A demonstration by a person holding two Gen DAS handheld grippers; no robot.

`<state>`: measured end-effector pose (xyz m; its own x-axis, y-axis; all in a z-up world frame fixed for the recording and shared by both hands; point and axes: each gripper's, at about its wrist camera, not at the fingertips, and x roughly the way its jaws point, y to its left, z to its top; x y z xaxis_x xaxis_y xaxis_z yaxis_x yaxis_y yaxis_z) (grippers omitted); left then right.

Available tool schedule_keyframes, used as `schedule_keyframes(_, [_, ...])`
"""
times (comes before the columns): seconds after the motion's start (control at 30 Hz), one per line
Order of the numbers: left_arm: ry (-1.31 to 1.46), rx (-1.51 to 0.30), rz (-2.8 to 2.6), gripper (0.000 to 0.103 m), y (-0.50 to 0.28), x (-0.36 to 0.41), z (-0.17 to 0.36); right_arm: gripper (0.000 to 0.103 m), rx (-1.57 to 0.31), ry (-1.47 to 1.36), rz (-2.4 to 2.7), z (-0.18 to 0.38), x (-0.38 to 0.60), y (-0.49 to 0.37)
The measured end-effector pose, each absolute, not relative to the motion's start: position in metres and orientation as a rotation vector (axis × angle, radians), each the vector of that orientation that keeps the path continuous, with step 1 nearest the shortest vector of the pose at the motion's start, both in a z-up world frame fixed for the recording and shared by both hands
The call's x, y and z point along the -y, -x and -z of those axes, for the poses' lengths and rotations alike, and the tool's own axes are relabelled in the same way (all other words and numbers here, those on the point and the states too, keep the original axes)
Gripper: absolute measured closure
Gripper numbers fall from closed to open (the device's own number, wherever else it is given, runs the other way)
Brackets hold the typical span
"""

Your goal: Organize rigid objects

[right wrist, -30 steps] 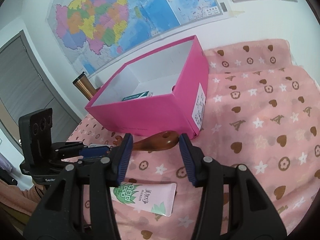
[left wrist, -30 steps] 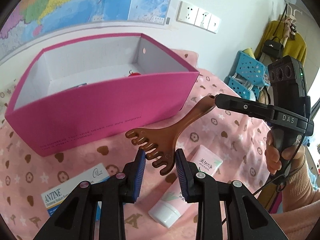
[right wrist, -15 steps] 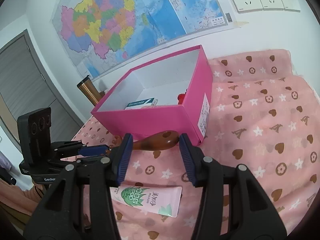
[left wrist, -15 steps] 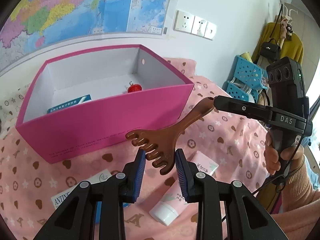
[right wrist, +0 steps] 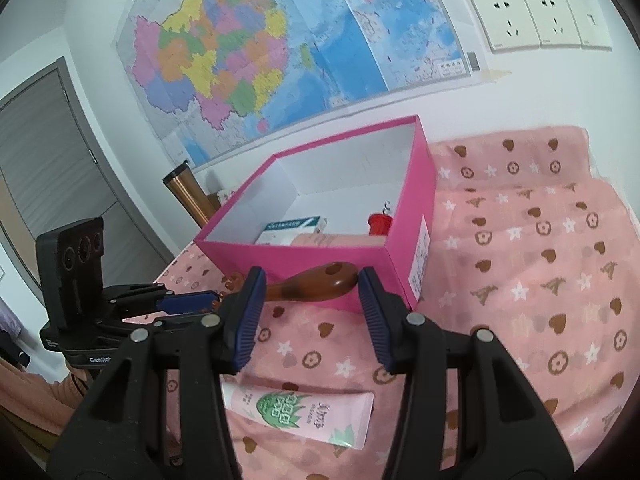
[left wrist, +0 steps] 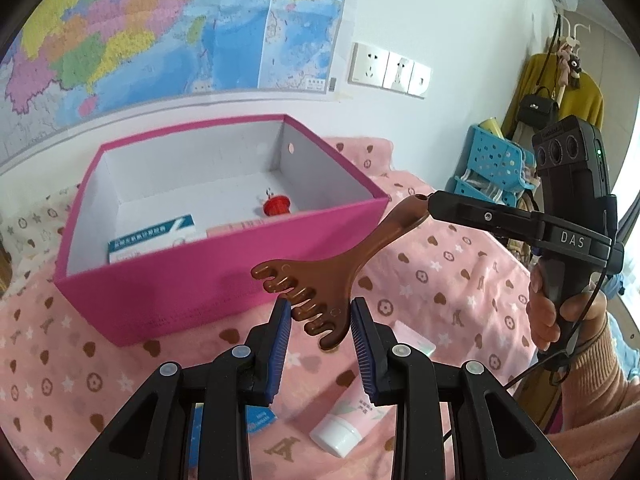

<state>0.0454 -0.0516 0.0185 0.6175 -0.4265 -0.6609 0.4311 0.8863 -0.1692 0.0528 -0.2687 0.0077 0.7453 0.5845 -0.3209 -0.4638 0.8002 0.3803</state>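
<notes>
pink patterned cloth (right wrist: 540,264) spread over the surface, wall map (left wrist: 120,28) and sockets (right wrist: 540,20) behind, brown comb (left wrist: 320,284) clenched at teeth by left gripper (left wrist: 320,320) and at handle by right gripper (right wrist: 310,296), held above cloth before open pink box (left wrist: 224,284), tube (right wrist: 300,412) lying below

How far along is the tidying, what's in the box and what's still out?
Done: a small carton and a red cap lie in the pink box. In hand: both grippers, left and right, hold the brown comb near the box. Left: the pink tube and a blue-and-white carton on the cloth.
</notes>
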Motion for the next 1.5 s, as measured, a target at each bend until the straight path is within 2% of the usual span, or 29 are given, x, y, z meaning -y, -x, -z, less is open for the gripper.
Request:
schedule_keyframes(0.17, [-0.015,-0.734,0.496,0.075,-0.053,0.049,-0.029,0.052,-0.423,-0.272,-0.589,-0.019,0.265,-0.058])
schedule_keyframes(0.27, [-0.008,-0.715,0.548,0.077,-0.059,0.055,-0.037,0.062,-0.427,-0.277,-0.665,-0.024,0.255,-0.064])
schedule_keyframes(0.53, [-0.005,-0.742,0.502,0.077,-0.069,0.044,-0.021,0.062,-0.489,-0.238,-0.624,-0.011,0.243,-0.078])
schedule_keyframes(0.93, [0.059,-0.942,0.516,0.076,-0.055,0.042,0.041,0.059,-0.746,-0.316,-0.555,0.069,0.251,-0.115])
schedule_keyframes(1.03, [0.065,-0.961,0.518,0.073,-0.048,0.042,0.045,0.058,-0.759,-0.334,-0.552,0.074,0.252,-0.120])
schedule_keyframes(1.13, [0.076,-0.987,0.510,0.070,-0.040,0.042,0.051,0.053,-0.758,-0.343,-0.550,0.075,0.252,-0.124])
schedule_keyframes(1.5, [0.154,-1.082,0.506,0.064,-0.046,0.040,0.070,0.053,-0.762,-0.298,-0.583,0.077,0.241,-0.125])
